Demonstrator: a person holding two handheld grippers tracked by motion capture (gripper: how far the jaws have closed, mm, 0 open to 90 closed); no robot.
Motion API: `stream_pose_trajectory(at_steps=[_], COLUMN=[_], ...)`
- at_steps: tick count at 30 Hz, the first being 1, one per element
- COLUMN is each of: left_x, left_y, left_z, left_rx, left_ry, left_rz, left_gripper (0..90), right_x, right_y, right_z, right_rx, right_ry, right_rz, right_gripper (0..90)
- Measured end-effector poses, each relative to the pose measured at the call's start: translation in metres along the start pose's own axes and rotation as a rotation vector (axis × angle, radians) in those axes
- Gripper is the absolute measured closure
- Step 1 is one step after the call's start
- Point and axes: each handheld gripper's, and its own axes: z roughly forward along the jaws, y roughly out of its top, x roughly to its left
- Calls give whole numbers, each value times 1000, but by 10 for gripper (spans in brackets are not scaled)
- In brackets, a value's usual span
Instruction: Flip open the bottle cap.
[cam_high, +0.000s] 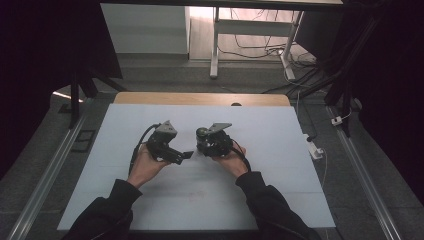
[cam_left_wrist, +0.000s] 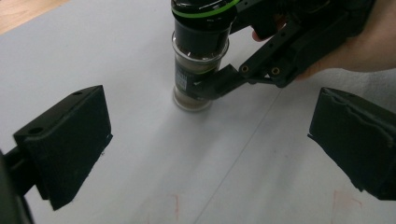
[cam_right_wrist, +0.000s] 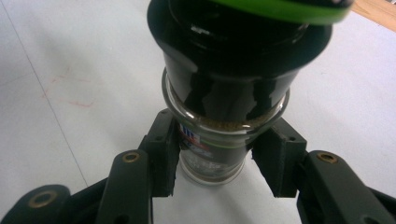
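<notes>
A spice grinder (cam_right_wrist: 233, 60) with a black cap, a green ring and a glass body of brown spice stands upright on the white mat. My right gripper (cam_right_wrist: 219, 158) is shut on its glass lower part, one pad (cam_right_wrist: 163, 154) on each side. In the high view the grinder (cam_high: 201, 133) sits near the mat's middle, with the right gripper (cam_high: 203, 146) behind it. My left gripper (cam_high: 183, 155) is just to its left, pointing at it. In the left gripper view, the left gripper (cam_left_wrist: 208, 121) stands open and holds nothing, and the grinder (cam_left_wrist: 200, 60) is a short way ahead.
The white mat (cam_high: 280, 170) covers the table, with a wooden edge (cam_high: 200, 98) at the far side. Faint red marks (cam_left_wrist: 163, 205) lie on the mat near the left jaws. White table legs and cables (cam_high: 280, 50) stand on the floor beyond.
</notes>
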Motion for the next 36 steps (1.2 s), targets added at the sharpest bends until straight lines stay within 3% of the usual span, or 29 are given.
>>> stream_pose_trajectory(at_steps=[6,11,15,20,21,23,24,26,36], left_x=[7,10,10,5,3,1,0,-2,-5], left_y=[4,8,9,9,10,11,12,13,21], left_z=[12,20,21,20,21,22,23,25,34], left_rx=[0,-4,-7,0,4,3,5,7,15], left_ry=[-10,12,9,-9,-29,-32,-39,-51,-63], left_rz=[2,-5,26,57,63,66,67,69,52], left_gripper=[0,36,217,543,651,694,790,870,882], right_x=[0,0,0,0,0,0,0,0,-1], right_y=[0,0,0,0,0,0,0,0,0], right_z=[0,0,0,0,0,0,0,0,0], right_rx=[0,0,0,-1,-1,-1,-1,-1,-1], right_ry=[1,2,3,3,2,3,3,3,4], right_rz=[-1,-3,-2,-3,-4,-4,-2,-1,1], right_gripper=[528,528,528,528,528,528,528,528,528])
